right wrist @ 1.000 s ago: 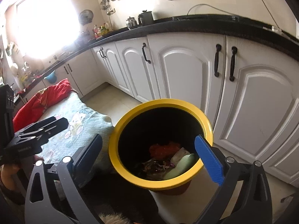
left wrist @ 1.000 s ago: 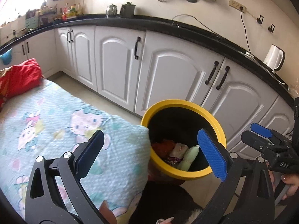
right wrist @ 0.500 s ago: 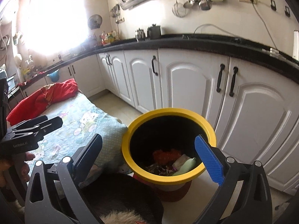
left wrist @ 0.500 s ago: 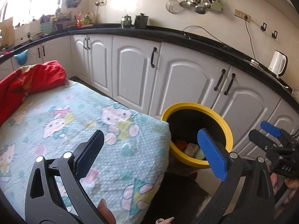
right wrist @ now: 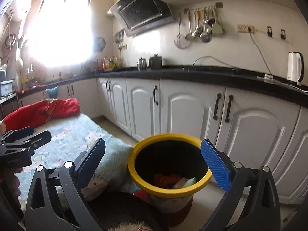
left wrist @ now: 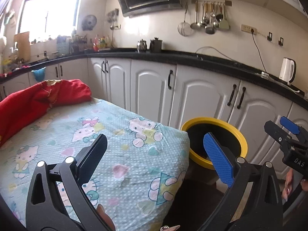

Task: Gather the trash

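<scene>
Right wrist view: the right gripper (right wrist: 152,161) has its jaws spread wide and empty, raised above and in front of the yellow-rimmed bin (right wrist: 169,190), which sits on the floor just beside the bed (left wrist: 134,154). Trash (right wrist: 173,180), red and pale scraps, lies at the bin's bottom. The left gripper (left wrist: 156,157) is likewise wide apart and holds nothing, hanging over the patterned bed sheet. No loose trash shows on the sheet, so the task looks nearly finished. A good next move: scan the bed toward the red blanket (left wrist: 38,96), keeping both jaws clear of the cloth. Beyond stand white cabinets (right wrist: 188,115).
</scene>
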`<control>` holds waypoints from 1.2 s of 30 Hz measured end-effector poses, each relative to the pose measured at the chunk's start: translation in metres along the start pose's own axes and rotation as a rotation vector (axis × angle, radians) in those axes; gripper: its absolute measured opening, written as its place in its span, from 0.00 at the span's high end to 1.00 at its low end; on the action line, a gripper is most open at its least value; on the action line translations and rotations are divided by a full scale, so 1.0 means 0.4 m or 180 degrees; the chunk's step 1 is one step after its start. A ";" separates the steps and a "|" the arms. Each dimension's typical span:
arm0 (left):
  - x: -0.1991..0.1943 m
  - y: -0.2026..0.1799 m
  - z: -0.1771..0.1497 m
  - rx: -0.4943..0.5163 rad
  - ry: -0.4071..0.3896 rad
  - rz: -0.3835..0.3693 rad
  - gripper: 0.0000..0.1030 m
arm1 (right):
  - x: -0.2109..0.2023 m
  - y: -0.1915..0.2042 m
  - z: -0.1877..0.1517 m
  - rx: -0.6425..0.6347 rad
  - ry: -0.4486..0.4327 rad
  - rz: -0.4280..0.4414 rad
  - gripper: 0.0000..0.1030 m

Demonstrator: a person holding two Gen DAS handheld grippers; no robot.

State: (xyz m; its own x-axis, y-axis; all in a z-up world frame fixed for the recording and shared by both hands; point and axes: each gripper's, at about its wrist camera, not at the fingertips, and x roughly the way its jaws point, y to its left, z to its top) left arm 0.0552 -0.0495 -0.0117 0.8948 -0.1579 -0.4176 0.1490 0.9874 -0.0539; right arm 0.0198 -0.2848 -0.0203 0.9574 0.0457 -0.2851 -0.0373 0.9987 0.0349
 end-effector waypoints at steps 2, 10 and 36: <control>-0.015 0.002 -0.009 -0.0009 -0.0063 0.0023 0.11 | -0.009 0.003 -0.002 -0.0008 -0.0075 -0.0032 0.06; -0.033 0.009 -0.028 -0.0025 -0.0247 0.0148 0.11 | -0.020 0.028 -0.028 -0.0097 -0.0283 -0.0095 0.06; -0.035 0.000 -0.045 -0.0081 -0.0262 0.0097 0.11 | 0.011 0.040 -0.055 -0.0154 -0.0251 -0.0111 0.06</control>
State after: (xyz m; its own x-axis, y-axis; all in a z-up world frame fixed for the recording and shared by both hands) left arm 0.0350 -0.0471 -0.0220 0.9305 -0.1272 -0.3435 0.1112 0.9916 -0.0658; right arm 0.0171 -0.2680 -0.0419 0.9779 0.0110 -0.2089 -0.0156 0.9997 -0.0205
